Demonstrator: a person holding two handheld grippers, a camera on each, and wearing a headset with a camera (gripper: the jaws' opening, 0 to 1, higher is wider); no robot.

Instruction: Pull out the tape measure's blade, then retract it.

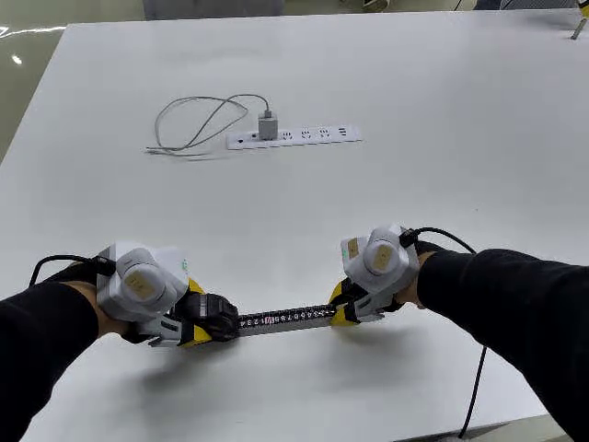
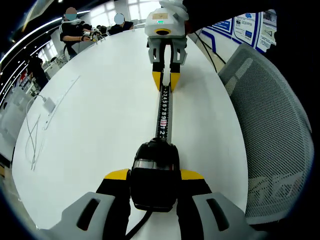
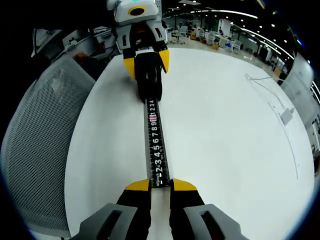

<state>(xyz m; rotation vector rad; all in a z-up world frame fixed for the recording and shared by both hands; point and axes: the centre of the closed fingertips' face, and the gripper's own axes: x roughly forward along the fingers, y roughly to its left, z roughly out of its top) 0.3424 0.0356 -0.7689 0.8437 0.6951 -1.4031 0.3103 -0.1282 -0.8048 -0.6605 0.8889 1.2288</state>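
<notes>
Near: black tape-measure blade (image 1: 285,319) stretched across. Far: white power strip (image 1: 304,135), looped grey cable (image 1: 198,124). Elsewhere open white tabletop (image 1: 433,184).

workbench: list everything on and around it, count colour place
table: 1, white
tape measure case: 1, black, near front edge
blade: 1, black, white numerals, drawn out along near edge
power strip: 1, white, mid-table
charger: 1, grey, plugged into strip
cable: 1, grey, looped left of charger
mesh chair: 1, grey, beside table
people: at least 2, dark clothes, beyond table's far end
left gripper: 1, grey, yellow tips, shut on case
right gripper: 1, same, shut on blade end
sleeves: 2, black
</notes>
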